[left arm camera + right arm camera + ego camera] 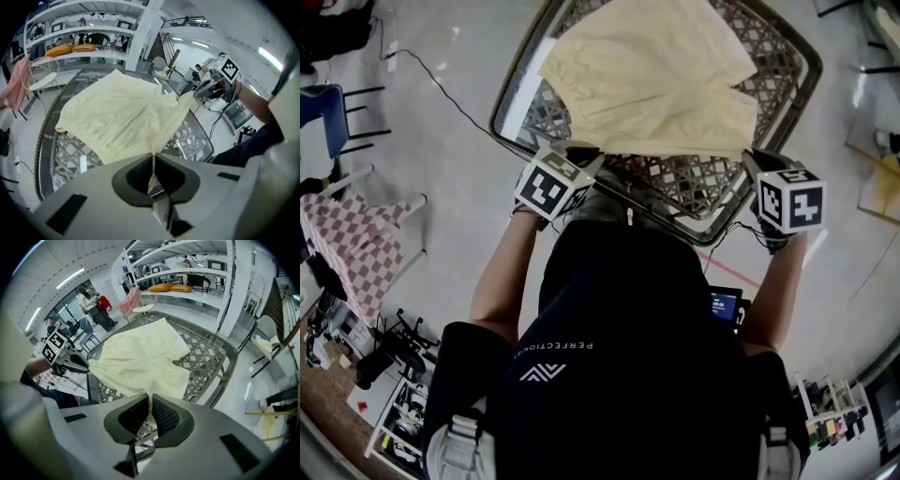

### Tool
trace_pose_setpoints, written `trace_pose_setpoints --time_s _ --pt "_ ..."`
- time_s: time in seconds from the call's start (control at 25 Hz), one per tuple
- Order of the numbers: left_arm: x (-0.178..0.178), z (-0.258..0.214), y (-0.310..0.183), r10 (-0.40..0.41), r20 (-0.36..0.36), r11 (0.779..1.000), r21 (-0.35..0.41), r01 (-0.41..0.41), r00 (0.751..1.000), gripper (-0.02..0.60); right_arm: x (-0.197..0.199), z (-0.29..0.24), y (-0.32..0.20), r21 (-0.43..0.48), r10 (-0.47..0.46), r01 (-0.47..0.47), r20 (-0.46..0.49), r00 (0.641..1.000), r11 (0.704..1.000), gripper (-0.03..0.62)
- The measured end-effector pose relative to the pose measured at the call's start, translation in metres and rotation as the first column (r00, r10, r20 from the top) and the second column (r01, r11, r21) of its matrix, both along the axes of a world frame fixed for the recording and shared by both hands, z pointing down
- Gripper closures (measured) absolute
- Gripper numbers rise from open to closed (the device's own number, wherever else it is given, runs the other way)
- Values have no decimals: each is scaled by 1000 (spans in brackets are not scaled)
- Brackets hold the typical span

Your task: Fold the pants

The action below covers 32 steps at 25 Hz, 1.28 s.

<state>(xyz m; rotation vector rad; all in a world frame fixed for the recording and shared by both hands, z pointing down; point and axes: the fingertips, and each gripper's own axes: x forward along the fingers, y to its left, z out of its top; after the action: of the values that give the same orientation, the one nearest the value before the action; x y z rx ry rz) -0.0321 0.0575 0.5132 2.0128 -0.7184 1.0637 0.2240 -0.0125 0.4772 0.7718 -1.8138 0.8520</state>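
The pants (652,80) and the surface's (773,56) far end are running off the head view's top edge; your torso (619,328) is blocking the floor (441,122) beneath you.

Lattice table (773,52); floor cable (450,93); blue chair (319,112); checkered cloth (352,244), possibly towel.

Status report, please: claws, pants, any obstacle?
Left claw shut on pants. Right claw shut on pants. Pants lie on lattice table, near edge pinched. No obstacle seen.
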Motion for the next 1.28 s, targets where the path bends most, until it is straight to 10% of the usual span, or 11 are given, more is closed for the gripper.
trace_pose_setpoints --time_s 1.28 --pt "-53 -40 -141 -162 -23 980 116 164 986 560 -93 -35 -222 255 -93 126 -140 986 959 545"
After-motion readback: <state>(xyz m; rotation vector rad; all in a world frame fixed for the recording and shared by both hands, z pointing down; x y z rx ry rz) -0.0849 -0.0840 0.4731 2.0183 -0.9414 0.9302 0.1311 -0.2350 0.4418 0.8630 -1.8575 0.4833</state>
